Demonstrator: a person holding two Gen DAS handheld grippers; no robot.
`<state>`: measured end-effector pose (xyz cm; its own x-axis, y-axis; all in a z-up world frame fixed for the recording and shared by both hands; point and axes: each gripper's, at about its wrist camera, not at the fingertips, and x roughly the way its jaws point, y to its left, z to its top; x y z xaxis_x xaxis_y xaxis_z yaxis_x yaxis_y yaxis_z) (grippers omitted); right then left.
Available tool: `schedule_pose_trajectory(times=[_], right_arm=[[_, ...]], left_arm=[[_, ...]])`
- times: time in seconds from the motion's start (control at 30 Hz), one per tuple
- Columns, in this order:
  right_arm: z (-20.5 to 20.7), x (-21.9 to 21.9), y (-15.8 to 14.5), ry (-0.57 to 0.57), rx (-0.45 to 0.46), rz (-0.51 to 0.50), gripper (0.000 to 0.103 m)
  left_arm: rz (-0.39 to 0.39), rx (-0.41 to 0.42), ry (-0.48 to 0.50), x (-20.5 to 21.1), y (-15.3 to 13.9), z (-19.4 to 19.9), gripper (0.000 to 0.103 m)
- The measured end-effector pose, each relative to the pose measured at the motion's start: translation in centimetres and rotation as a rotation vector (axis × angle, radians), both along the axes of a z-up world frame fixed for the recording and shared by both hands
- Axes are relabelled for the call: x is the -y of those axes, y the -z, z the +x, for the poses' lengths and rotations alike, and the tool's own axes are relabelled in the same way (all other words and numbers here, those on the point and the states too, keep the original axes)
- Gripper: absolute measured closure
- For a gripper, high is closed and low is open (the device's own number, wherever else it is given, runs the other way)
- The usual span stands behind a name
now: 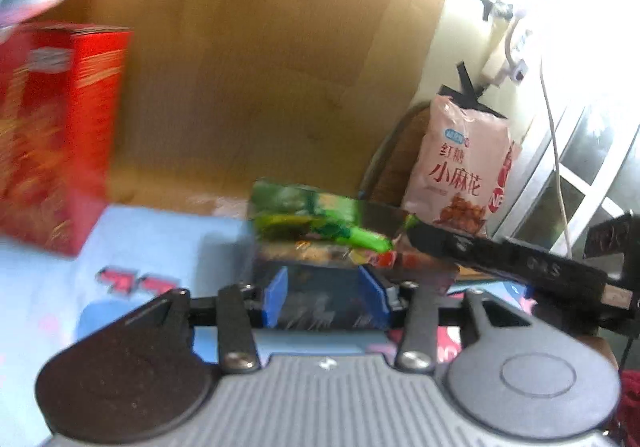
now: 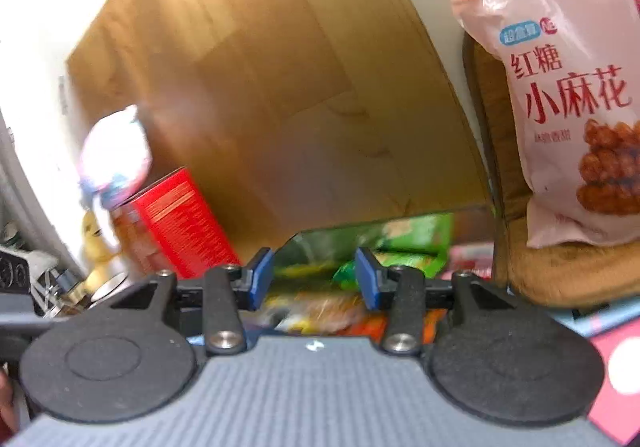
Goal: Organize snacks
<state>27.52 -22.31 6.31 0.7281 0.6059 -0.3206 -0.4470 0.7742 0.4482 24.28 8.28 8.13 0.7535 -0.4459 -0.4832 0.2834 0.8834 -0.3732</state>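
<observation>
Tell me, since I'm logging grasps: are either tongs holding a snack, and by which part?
Cannot be told for certain. Both left tongs and right tongs stand apart, with the blurred snack pile between the fingers; no clamped hold shows.

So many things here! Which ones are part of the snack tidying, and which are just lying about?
Part of the job:
- pink snack bag
- red snack box
- green snack packet
- left gripper, right gripper, both open

Just lying about:
- wooden board behind
- brown cushion under the pink bag
- white cable
</observation>
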Motion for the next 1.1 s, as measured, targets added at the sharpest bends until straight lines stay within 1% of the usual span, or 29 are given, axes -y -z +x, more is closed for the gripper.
schedule_pose_trajectory(times=[0.07,0.13,0.2,0.3,0.4,0.47,0.53,0.57,0.6,0.63,0.7,0.77,0.87,1.0,1.1], right_arm=[[-1.4,-1.0,0.4,-0.082,-0.042,-0.009,0.055],[-2.0,-2.9,1.3,-0.178,-0.125,-0.023,0.055],[-2.3,-5.1,2.3,-0.242,-0.19,-0.051,0.055],[-2.6,-8.3,3.8,-0.312,-0.261,-0.073,0.055],[-2.9,-11.1,4.8,-0.335,-0.272,-0.119,0.055],[-2.7,-12.5,5.6,-0.338,-0.296,-0.141,0.053],[-3.4,-13.1,5.7,-0.337,-0.266,-0.168,0.054],[-3.9,-13.2,5.5,-0.346,-0.25,-0.18,0.06],[-4.5,-13.2,5.4,-0.35,-0.248,-0.186,0.071],[-5.1,-13.0,5.4,-0.349,-0.251,-0.192,0.074],[-6.6,-12.5,5.4,-0.333,-0.221,-0.216,0.075],[-8.3,-11.3,5.6,-0.321,-0.208,-0.223,0.075],[-10.7,-9.6,5.9,-0.293,-0.191,-0.199,0.074],[-14.2,-7.1,6.3,-0.259,-0.171,-0.159,0.072],[-16.4,-5.0,6.6,-0.246,-0.169,-0.118,0.072]], left_arm=[[-0.026,-0.026,-0.047,-2.4,0.6,-2.1,0.06],[-0.063,-0.077,-0.122,-5.1,1.9,-4.1,0.06],[-0.106,-0.128,-0.179,-7.9,2.8,-5.8,0.06],[-0.166,-0.175,-0.231,-10.2,4.0,-8.1,0.06],[-0.221,-0.212,-0.222,-10.5,5.0,-9.5,0.06],[-0.236,-0.228,-0.204,-9.9,5.6,-9.6,0.063],[-0.256,-0.25,-0.173,-9.1,6.4,-9.5,0.071],[-0.269,-0.268,-0.158,-8.7,6.8,-9.3,0.077],[-0.276,-0.283,-0.151,-8.4,7.3,-9.2,0.077],[-0.268,-0.286,-0.155,-8.1,7.5,-9.4,0.077],[-0.236,-0.268,-0.152,-7.5,7.3,-9.9,0.077],[-0.239,-0.274,-0.127,-7.1,7.2,-10.4,0.077],[-0.217,-0.267,-0.079,-5.8,7.2,-12.1,0.077],[-0.159,-0.25,0.005,-3.1,7.1,-14.2,0.074],[-0.137,-0.244,0.063,-1.5,6.9,-15.4,0.072]])
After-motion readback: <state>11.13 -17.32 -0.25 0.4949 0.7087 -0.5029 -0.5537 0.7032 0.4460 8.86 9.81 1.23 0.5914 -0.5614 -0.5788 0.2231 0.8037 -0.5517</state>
